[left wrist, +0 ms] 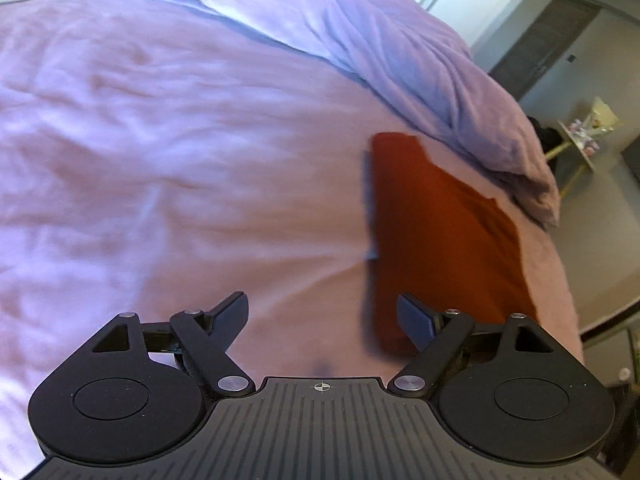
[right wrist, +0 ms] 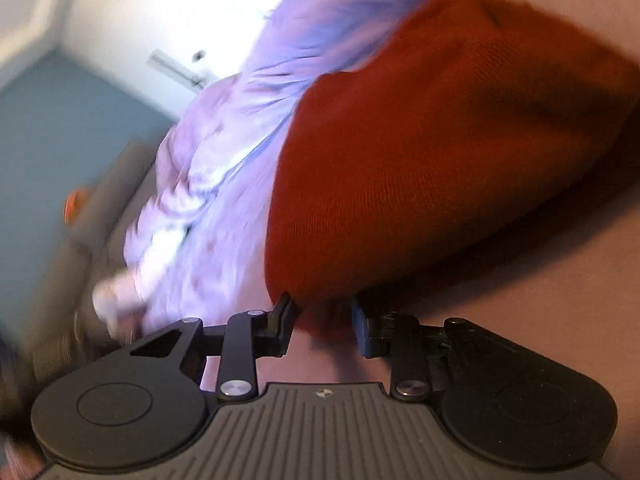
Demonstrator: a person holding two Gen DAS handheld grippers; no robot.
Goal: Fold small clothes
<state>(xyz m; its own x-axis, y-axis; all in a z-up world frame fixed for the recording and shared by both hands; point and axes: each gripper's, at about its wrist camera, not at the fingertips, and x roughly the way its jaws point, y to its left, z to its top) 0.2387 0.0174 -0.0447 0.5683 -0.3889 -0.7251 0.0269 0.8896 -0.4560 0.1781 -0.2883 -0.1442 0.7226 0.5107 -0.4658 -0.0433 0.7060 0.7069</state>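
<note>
While the left gripper (left wrist: 323,316) hangs over the bed with its black jaws spread wide and nothing between them, the red garment (left wrist: 436,240) lies flat on the pinkish-lilac sheet (left wrist: 160,160), off to the right side near the mattress edge. It's folded into a long, roughly rectangular slab with fairly crisp edges and one little step along its far side. Looks like a fine knit; up close in the right wrist view you can see the tiny ribbed weave of the red garment (right wrist: 440,140). A puffy, wrinkled lavender duvet (left wrist: 360,40) is bunched up just behind it.

The right gripper (right wrist: 322,320) has its jaws drawn in around the near corner of the cloth, which sits between the fingertips. That view is pretty blurry, so I honestly can't tell if the pads are actually pinching it.
</note>
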